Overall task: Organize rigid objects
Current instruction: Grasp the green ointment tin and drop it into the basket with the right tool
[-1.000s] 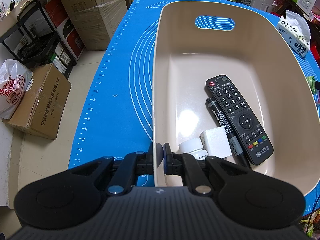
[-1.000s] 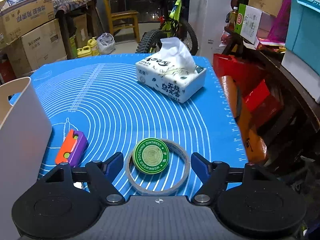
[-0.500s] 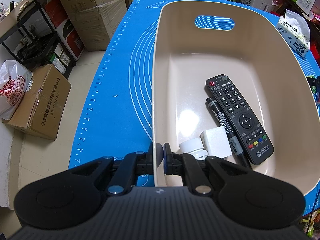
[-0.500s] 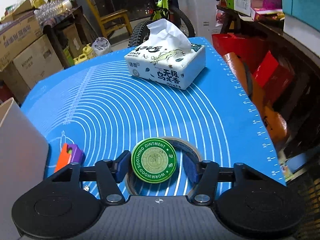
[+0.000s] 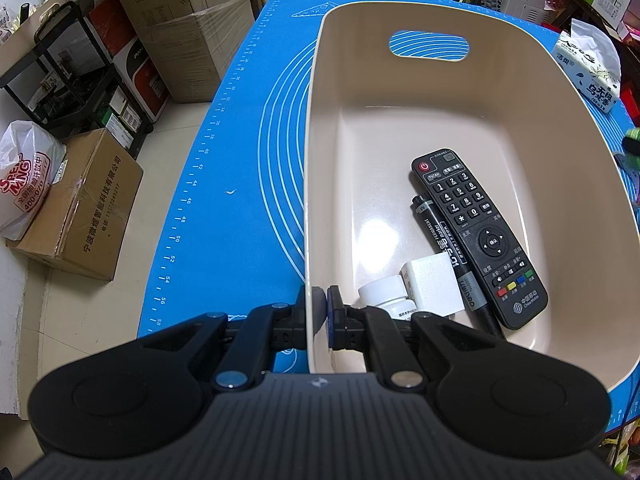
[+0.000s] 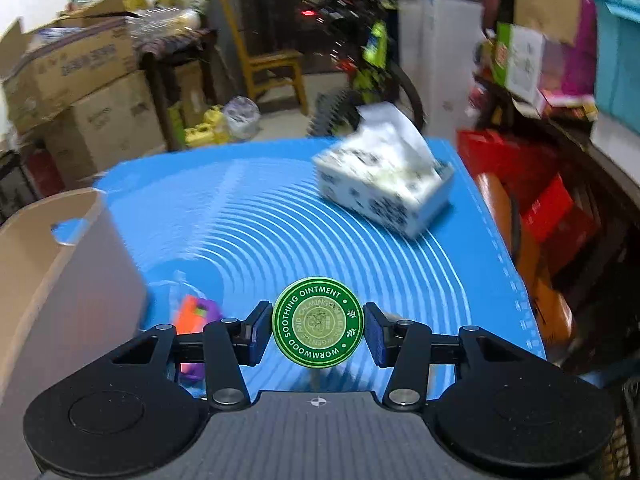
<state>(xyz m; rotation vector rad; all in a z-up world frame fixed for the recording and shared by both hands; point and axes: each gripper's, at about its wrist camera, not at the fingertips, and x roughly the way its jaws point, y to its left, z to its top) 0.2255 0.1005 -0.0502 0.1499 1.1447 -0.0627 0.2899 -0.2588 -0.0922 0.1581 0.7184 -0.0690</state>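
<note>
Green ointment tin: clamped between the fingers of your right gripper, above the blue mat; orange-and-purple toy lower left; tissue box beyond, blurred. Beige bin: your left gripper pinches its near wall; inside lie remote, marker, white bottle, white block.

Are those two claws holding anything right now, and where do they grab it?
The right gripper pinches the green tin by opposite sides of its rim. The left gripper clamps the bin's near wall.
</note>
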